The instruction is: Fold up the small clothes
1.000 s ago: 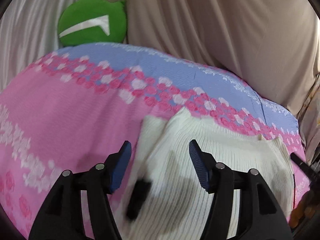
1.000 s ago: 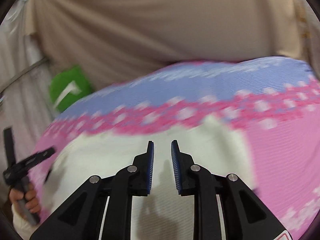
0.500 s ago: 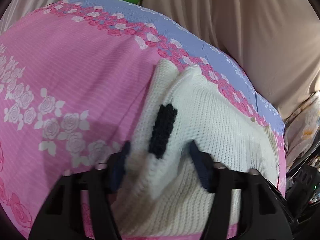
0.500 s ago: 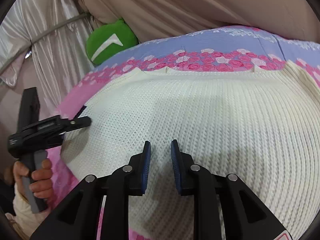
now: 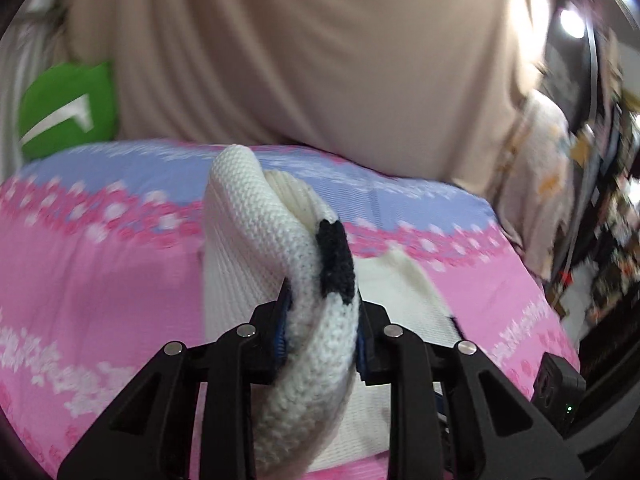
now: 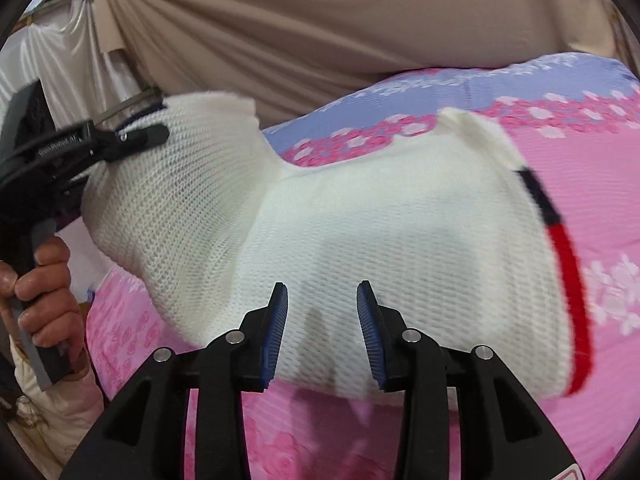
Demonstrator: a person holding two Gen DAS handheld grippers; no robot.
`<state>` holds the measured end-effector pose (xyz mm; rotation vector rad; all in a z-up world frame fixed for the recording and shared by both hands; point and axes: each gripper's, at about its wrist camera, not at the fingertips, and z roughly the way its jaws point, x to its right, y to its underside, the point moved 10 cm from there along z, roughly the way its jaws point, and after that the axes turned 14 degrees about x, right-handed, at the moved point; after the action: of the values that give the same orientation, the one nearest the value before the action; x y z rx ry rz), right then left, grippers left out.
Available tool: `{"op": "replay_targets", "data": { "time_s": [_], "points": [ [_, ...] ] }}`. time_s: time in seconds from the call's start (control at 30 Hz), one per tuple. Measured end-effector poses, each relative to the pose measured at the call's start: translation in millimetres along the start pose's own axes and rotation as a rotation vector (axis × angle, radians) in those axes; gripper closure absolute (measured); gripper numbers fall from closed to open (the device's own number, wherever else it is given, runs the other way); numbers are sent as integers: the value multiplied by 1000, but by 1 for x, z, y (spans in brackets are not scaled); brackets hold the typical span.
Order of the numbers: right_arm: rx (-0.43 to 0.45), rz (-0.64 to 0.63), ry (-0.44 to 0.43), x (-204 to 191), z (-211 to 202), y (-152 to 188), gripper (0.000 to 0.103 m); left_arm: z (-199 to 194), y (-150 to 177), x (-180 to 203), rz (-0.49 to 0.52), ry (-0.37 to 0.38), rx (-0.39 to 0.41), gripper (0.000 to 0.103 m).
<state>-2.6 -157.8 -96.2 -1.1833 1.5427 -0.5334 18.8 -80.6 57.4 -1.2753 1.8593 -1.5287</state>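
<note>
A bed (image 6: 592, 184) is carrying the work, covered in a pink sheet with bands of white and deeper pink roses and a lilac-blue strip along its far edge. Behind it a beige draped cloth (image 5: 320, 60) is hanging across the whole back, with a shiny white curtain (image 6: 76, 60) to its left in the right wrist view. A green cushion (image 5: 68, 108) with a white mark is sitting against the drape at the bed's far left corner. To the right of the bed the room is cluttered and blurred, under a bright lamp.

Small white lettering is showing on the left tool's black body in the right wrist view, too blurred to read.

The white knitted garment (image 6: 400, 240) is lying across the middle of the bed, a black and red stripe running down its right edge. Its left part is being lifted clear of the sheet. The left gripper (image 5: 322, 312) is clamping a thick fold of that knit, a black patch beside the jaws, and the left hand (image 6: 44, 288) is gripping the tool's handle. The right gripper (image 6: 322, 304) is hovering over the garment's near hem, jaws parted moderately and gripping nothing.

Bare sheet is lying open to the garment's right and along the near edge.
</note>
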Motion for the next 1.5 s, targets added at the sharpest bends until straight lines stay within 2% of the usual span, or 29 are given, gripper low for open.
{"op": "replay_targets", "data": {
  "time_s": [0.07,0.17,0.27,0.3,0.37,0.4,0.47,0.53,0.6,0.63,0.73,0.77,0.83,0.9,0.93,0.97,1.0,1.03,1.1,1.17,1.23,1.3,1.33,1.4,1.43,1.5],
  "points": [
    [20,37,33,20,-15,-4,67,17,17,38,42,60,-40,78],
    [40,86,83,49,-35,-8,67,54,66,84,82,125,-163,78],
    [56,138,130,77,-55,-10,66,87,118,102,114,116,-280,78],
    [59,153,142,86,-61,-13,66,91,130,106,132,109,-280,78],
    [72,154,163,95,-70,-18,64,83,127,110,178,81,-246,75],
    [81,152,164,97,-74,-24,62,77,122,111,162,96,-243,69],
    [98,165,123,93,-75,-40,60,62,109,110,109,139,-225,67],
    [104,176,74,86,-71,-55,48,42,94,101,90,155,-185,65],
    [92,178,48,76,-61,-67,38,19,80,84,81,134,-144,55],
    [72,179,32,70,-53,-70,34,10,75,73,77,118,-129,54],
    [1,190,-3,58,-24,-70,33,-14,66,39,36,74,-112,49],
    [-20,187,-4,55,-17,-68,33,-17,67,29,26,54,-118,45],
    [-74,176,20,53,5,-59,32,-19,75,8,22,2,-141,45],
    [-125,176,10,50,25,-48,32,-17,91,-7,17,-43,-179,45],
    [-146,167,3,47,36,-43,36,-14,97,-9,11,-49,-197,45],
    [-152,148,3,44,42,-42,44,-12,104,-12,2,-50,-216,45],
    [-153,123,7,41,46,-44,72,-9,109,-13,-6,-50,-230,45],
    [-140,127,-19,36,44,-50,76,-8,112,-12,-3,-51,-233,45],
    [-50,172,-125,28,26,-75,78,-7,113,-9,12,-53,-230,45],
    [24,190,-163,34,6,-95,79,-4,113,-4,23,-42,-227,45],
    [27,209,-102,59,3,-95,79,3,118,0,35,-34,-238,45],
    [-86,199,4,96,22,-66,77,17,130,1,51,-46,-267,43],
    [-120,219,30,108,29,-53,78,25,138,-1,52,-53,-289,43],
    [-80,309,-29,112,18,-52,77,35,152,-3,29,-59,-323,43],
    [-65,301,-24,110,8,-55,71,35,152,-4,19,-59,-320,43],
    [-1,223,30,103,-18,-67,66,32,148,-5,15,-59,-320,43]
  ]
}}
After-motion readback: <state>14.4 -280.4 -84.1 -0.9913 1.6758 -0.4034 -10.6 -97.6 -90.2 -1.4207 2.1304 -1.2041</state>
